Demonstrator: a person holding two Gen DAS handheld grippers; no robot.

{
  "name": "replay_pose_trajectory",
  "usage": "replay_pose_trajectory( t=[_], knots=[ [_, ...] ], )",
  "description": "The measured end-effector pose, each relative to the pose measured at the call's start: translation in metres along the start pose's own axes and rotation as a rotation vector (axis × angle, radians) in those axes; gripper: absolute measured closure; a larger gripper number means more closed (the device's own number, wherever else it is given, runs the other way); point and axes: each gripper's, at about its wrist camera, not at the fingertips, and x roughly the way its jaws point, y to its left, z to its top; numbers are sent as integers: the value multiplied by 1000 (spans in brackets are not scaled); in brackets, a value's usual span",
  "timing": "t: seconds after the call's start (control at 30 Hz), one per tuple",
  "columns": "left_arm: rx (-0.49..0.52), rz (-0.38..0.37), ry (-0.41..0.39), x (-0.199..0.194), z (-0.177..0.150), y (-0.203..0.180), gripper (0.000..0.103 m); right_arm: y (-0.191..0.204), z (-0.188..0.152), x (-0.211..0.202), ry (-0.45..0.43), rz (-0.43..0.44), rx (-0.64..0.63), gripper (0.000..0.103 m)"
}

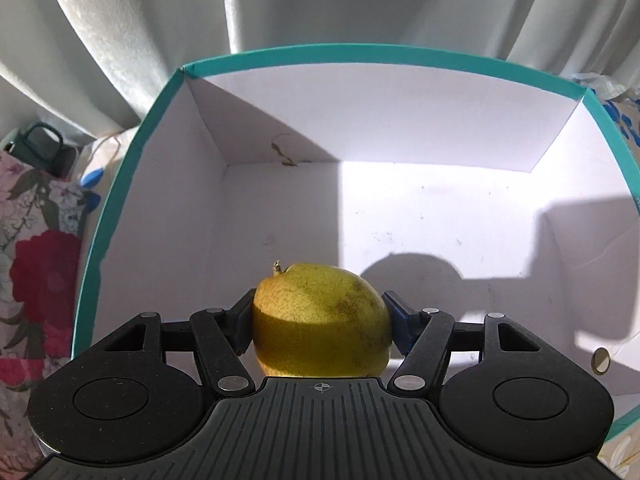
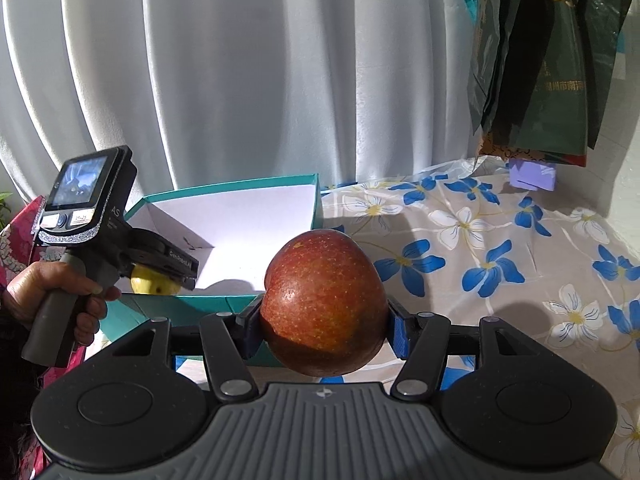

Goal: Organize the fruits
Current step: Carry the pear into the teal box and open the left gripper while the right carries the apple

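Left gripper (image 1: 322,320) clamped on yellow pear (image 1: 322,320), stem up, inside teal-rimmed box (image 1: 120,184) just above its white floor. Right gripper (image 2: 324,320) clamped on red apple (image 2: 324,304), outside, box ahead-left; left hand nearer.

matte white cardboard box (image 1: 400,208), speckled yellow pear (image 1: 320,320) skin, glossy red apple (image 2: 324,304), soft flowery tablecloth (image 2: 500,240)

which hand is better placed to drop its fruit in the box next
Left. The left gripper holds the pear inside the box; the right gripper holds the apple outside it.
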Motion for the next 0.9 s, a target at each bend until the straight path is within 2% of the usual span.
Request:
replay_pose_trajectory(
  t=[0.07,0.17,0.63,0.7,0.77,0.8,0.9],
  knots=[
    [-9,-10,13,0,1,3,33,-1,0,1,1,-4,2,44],
    [-18,15,56,6,0,5,33,0,1,2,0,-6,5,44],
    [-35,-11,124,13,1,11,33,0,3,6,-2,-1,9,44],
    [-39,-19,112,10,2,12,33,0,3,6,-3,-2,8,44],
    [-49,-20,87,2,3,15,24,1,3,7,-4,-5,8,44],
    [-54,-27,73,-3,4,16,14,1,3,6,-4,-6,6,44],
    [-60,-40,17,-25,1,18,14,1,3,7,-8,-6,2,44]
  ],
)
